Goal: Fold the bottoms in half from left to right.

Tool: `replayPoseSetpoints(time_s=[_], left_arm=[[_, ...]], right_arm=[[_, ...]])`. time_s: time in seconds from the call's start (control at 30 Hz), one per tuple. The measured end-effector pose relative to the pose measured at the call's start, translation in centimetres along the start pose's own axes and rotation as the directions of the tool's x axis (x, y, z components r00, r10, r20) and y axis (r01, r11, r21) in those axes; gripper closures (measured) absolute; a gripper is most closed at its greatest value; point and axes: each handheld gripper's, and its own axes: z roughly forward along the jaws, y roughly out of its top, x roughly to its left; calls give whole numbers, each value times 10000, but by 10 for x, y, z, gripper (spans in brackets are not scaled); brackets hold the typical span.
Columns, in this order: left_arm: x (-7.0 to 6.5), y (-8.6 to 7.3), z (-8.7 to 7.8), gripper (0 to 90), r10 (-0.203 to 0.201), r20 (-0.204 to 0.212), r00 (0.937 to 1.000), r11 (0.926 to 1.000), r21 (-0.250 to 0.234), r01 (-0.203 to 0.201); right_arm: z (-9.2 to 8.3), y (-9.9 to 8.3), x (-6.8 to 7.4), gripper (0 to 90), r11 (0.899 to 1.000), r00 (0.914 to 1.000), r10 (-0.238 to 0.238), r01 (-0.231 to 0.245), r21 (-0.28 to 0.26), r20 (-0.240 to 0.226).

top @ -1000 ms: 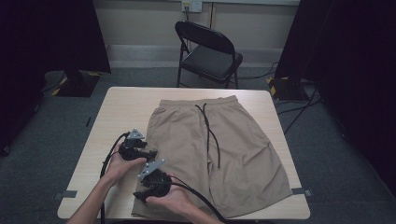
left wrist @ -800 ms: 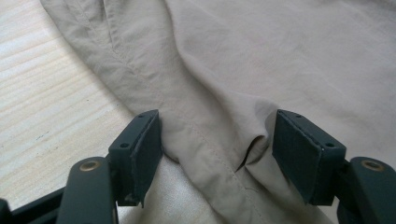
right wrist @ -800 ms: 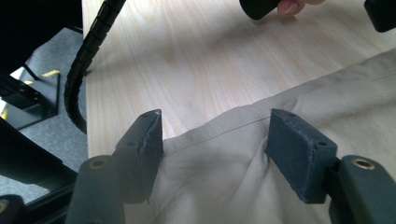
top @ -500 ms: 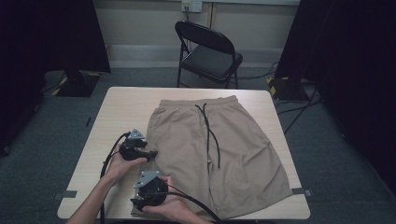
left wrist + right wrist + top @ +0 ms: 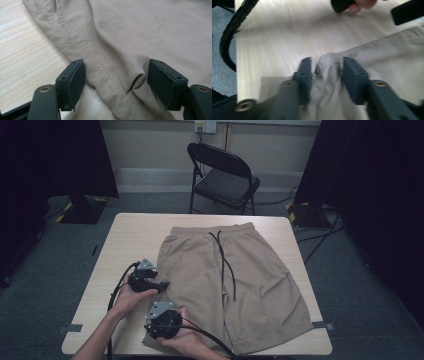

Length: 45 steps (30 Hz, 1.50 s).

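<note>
Tan shorts [image 5: 235, 285] lie flat on the pale wooden counter [image 5: 130, 240], waist end far from the person, with a thin black string [image 5: 225, 262] running down the middle. The cloth looks soft and smooth, with stitched seams and small folds. The left tool [image 5: 116, 80] sits at the shorts' left side edge [image 5: 162, 282]. Its dark flat pads are spread wide, with a bump of the seam between them; one pad touches the fold and the other stands just off it. The right tool [image 5: 325, 75] is at the bottom corner of the left leg. Its jaws have just been closing, and they are pinching a bunched-up bit of the hem [image 5: 328, 62]. A black folding chair [image 5: 225, 175] stands behind the counter.
</note>
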Motion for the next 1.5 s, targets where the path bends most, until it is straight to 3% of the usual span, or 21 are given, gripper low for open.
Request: replayPoseSetpoints(time_s=[0.07,0.17,0.2,0.27,0.4,0.57,0.7,0.83,0.87,0.9,0.93,1.03,1.1,1.17,1.2,1.23,1.27,1.37,1.43,1.5], left_arm=[[0,0,0,298,2,-1,10000,10000,-6,-2],[0,0,0,298,-36,37,10000,10000,-25,37],[0,0,0,299,15,28,10000,10000,-39,-15],[1,0,0,298,-16,101,9999,10000,-53,16],[2,0,0,299,-59,181,9998,10000,-64,61],[3,0,0,291,-29,237,9997,10000,-9,30],[7,4,-2,286,-504,520,9974,9985,240,492],[11,6,-4,276,-669,283,9974,9977,78,667],[13,9,-9,267,-734,-65,9973,9967,-352,731],[13,9,-9,270,-734,-65,9973,9967,-352,731],[16,12,-16,286,-938,-135,9955,9915,-918,921],[25,18,-20,305,-896,-207,9958,9941,-630,881],[39,27,-22,308,-1265,-556,9904,9871,-1057,1202],[44,31,-22,302,-1363,-531,9892,9863,-1007,1305],[53,38,-17,293,-1528,-633,9862,9837,-1058,1456],[53,38,-17,292,-1528,-633,9862,9837,-1058,1456],[61,46,-9,292,-1781,-629,9820,9790,-1125,1703],[67,54,1,310,-1831,-637,9810,9783,-1101,1754],[76,63,16,317,-2122,-464,9761,9719,-1138,2058],[79,66,26,345,-2016,-470,9783,9754,-1008,1961]], right_arm=[[0,1,-4,767,9998,9998,185,-186,60,95],[-1,1,-7,839,9997,9996,228,-229,102,142],[-2,0,-12,873,9989,9989,468,-467,57,-27],[-3,0,-16,881,9993,9991,341,-338,146,-251],[-7,-4,-20,885,9971,9948,753,-744,167,-682],[-9,-9,-16,890,9964,9908,842,-850,-33,-1061],[-10,-11,-10,890,9969,9897,762,-778,-83,-1213],[-13,-13,-7,890,9962,9864,823,-853,-151,-1425],[-13,-14,-5,890,9964,9846,797,-835,-177,-1557],[-13,-14,-5,890,9964,9846,797,-835,-177,-1557],[-14,-13,-2,890,9969,9835,718,-761,-193,-1663],[-16,-11,1,890,9969,9801,684,-747,-266,-1864],[-17,-8,3,890,9972,9798,592,-669,-343,-1909],[-18,-7,4,890,9968,9786,639,-723,-356,-1958],[-19,-4,4,890,9966,9773,601,-704,-438,-2030],[-19,-4,4,890,9966,9773,601,-704,-438,-2030],[-18,-2,4,890,9970,9770,517,-624,-456,-2068],[-18,-1,5,890,9975,9764,482,-579,-402,-2106],[-18,-1,4,889,9975,9759,476,-577,-419,-2128],[-18,-2,4,889,9972,9760,492,-600,-452,-2121]])
